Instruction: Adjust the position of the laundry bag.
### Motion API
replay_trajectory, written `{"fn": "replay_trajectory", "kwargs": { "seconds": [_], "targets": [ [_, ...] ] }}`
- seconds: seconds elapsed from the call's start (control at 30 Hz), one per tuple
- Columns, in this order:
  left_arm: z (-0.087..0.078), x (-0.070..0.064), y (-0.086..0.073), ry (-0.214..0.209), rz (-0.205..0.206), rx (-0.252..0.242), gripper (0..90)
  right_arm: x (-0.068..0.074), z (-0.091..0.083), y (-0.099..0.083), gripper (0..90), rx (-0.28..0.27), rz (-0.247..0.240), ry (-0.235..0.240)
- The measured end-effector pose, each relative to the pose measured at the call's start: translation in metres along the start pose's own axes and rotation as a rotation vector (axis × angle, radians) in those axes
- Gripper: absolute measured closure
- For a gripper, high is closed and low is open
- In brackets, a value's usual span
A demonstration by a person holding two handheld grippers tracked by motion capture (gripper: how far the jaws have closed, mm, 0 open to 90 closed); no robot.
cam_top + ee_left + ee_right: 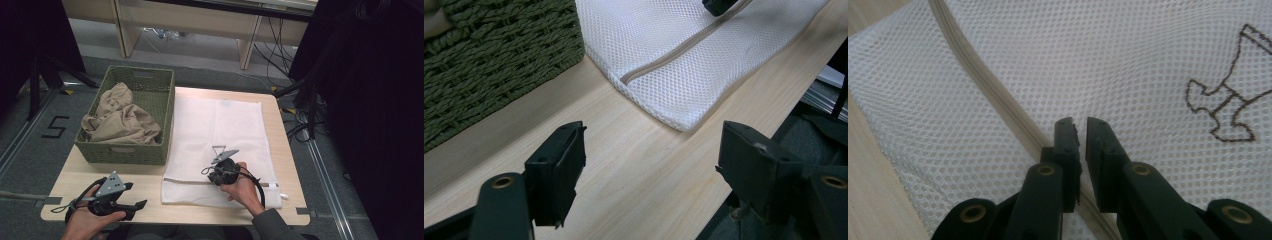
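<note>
While the beige clothes point(120, 120) still lie in the green basket point(165, 107), the mesh laundry bag point(220, 130) lies flat and zipped on the table point(150, 187).
Right gripper point(1081, 126), jaws nearly together, rests at the bag's zipper point(983, 90), apparently to open it; left gripper point(651, 150) waits spread above bare wood.
</note>
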State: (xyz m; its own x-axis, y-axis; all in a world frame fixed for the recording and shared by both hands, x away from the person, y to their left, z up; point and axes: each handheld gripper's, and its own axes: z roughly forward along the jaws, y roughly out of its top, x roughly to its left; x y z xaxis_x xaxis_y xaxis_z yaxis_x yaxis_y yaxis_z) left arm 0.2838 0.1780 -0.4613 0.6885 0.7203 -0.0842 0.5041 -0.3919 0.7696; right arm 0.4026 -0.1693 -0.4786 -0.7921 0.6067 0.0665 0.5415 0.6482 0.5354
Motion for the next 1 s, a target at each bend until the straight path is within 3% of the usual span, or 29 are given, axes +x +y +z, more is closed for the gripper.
{"fn": "replay_trajectory", "kwargs": {
  "seconds": [0.07, 0.2, 0.27, 0.3, 0.33, 0.37, 0.5, 0.73, 1.0],
  "targets": [
    [0.0, 0.0, 0.0, -0.001, 0.001, 0.001, 26.3, -0.003, -0.001, -0.002, 83.3, -0.038, -0.016, -0.032],
    [0.001, 0.0, 0.001, -0.002, 0.001, 0.001, 26.4, -0.004, -0.01, -0.005, 81.7, -0.045, 0.047, -0.04],
    [0.001, 0.0, 0.001, -0.003, 0.003, 0.003, 26.4, -0.009, -0.012, -0.007, 80.3, -0.061, 0.009, -0.034],
    [0.002, 0.0, 0.002, -0.004, 0.004, 0.003, 26.3, -0.007, -0.015, -0.008, 79.4, -0.055, 0.052, -0.041],
    [0.002, 0.0, 0.002, -0.005, 0.006, 0.002, 26.3, -0.009, -0.016, -0.009, 78.7, -0.055, 0.055, -0.045],
    [0.003, 0.0, 0.003, -0.006, 0.008, 0.003, 26.4, -0.015, -0.017, -0.01, 77.4, -0.079, -0.003, -0.045],
    [0.007, -0.001, 0.007, -0.012, 0.009, -0.003, 26.3, -0.019, -0.027, -0.014, 72.0, -0.085, 0.063, -0.06],
    [0.02, -0.007, 0.021, -0.038, 0.041, 0.001, 26.3, -0.034, -0.047, -0.029, 64.6, -0.104, 0.11, -0.102],
    [0.034, -0.014, 0.03, -0.061, 0.063, 0.014, 26.6, -0.052, -0.07, -0.054, 62.1, -0.118, 0.17, -0.151]
  ]
}}
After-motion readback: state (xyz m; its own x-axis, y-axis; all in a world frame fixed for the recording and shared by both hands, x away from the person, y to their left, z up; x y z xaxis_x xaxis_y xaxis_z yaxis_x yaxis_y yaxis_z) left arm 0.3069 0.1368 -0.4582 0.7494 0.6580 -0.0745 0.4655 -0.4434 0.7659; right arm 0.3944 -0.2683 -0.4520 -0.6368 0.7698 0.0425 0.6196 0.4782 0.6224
